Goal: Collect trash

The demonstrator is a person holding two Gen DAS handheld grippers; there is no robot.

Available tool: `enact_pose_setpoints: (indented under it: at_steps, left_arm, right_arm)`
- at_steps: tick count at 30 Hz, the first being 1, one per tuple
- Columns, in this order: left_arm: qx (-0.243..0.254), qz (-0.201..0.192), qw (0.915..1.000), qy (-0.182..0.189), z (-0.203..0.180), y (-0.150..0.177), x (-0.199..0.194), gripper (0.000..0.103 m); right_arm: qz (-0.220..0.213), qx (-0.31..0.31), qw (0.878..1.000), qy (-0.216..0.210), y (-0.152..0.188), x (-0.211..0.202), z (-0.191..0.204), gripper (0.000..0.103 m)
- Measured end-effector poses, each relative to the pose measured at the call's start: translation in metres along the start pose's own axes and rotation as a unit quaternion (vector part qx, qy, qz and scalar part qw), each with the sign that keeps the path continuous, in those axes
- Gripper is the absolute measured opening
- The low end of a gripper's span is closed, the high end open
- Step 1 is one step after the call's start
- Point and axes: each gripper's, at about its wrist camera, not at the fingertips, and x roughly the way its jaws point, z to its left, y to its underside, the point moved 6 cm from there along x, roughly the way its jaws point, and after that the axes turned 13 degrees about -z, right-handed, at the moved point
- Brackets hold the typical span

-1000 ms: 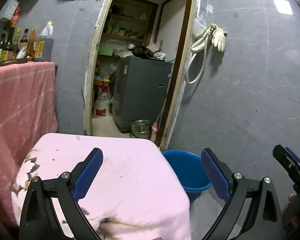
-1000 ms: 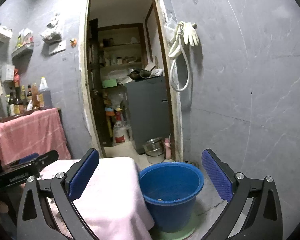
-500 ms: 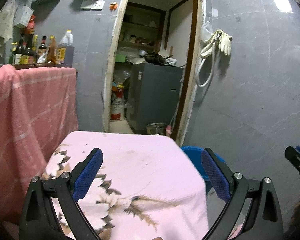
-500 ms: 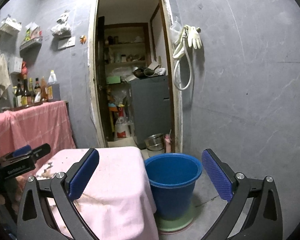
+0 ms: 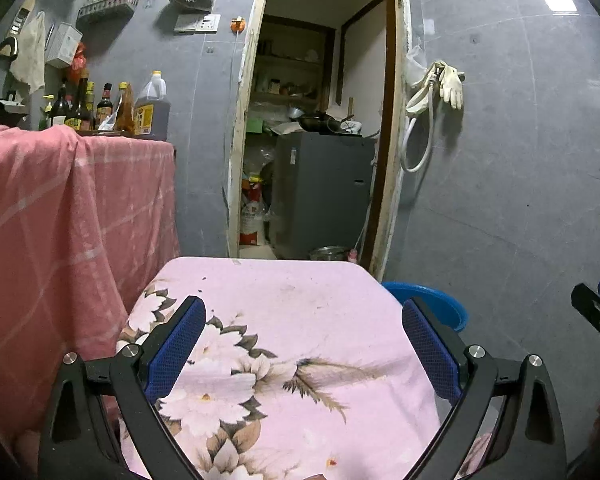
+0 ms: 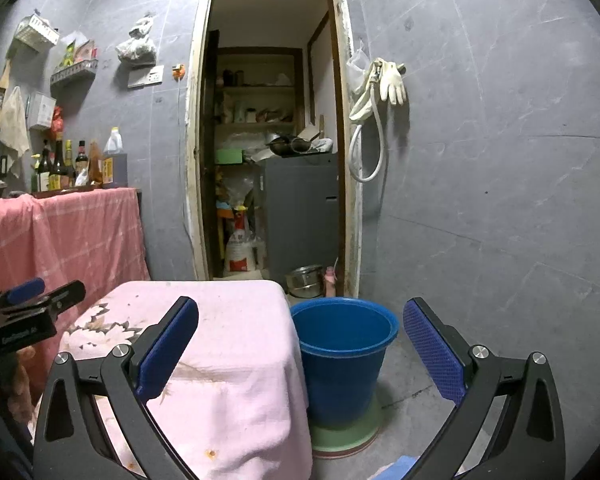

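A blue bucket (image 6: 342, 354) stands on a green base on the floor, right of a small table draped in pink floral cloth (image 6: 228, 344). In the left wrist view only the bucket's rim (image 5: 428, 298) shows past the table (image 5: 284, 320). My left gripper (image 5: 302, 344) hangs open above the cloth, nothing between its blue pads. My right gripper (image 6: 300, 346) is open too, empty, aimed at the table's right edge and the bucket. The left gripper (image 6: 24, 312) shows at the left edge of the right wrist view. No loose trash is visible on the cloth.
A counter under a pink checked cloth (image 5: 68, 216) carries several bottles (image 5: 100, 106) at left. An open doorway (image 6: 272, 152) leads to a store room with a grey appliance (image 6: 300, 216), a metal pot (image 6: 306, 280) and a sack. Gloves and hose (image 6: 380, 92) hang on the grey wall.
Both grippers have pulled back and tilted up: more of the floral cloth shows under the left one, and the bucket sits farther from the right one. Both stayed open.
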Motion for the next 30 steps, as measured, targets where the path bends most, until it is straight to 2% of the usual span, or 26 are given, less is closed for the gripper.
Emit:
enact_pose_setpoints:
  at_steps: [16, 30]
  left_arm:
    - [0.017, 0.009, 0.9998, -0.006, -0.004, 0.029, -0.009, 0.096]
    - [0.016, 0.015, 0.9997, -0.009, 0.001, 0.032, -0.008, 0.096]
  right_arm:
    - [0.021, 0.002, 1.0, 0.013, 0.028, -0.008, -0.001, 0.103]
    - [0.029, 0.003, 0.999, 0.013, 0.036, -0.007, 0.001, 0.103]
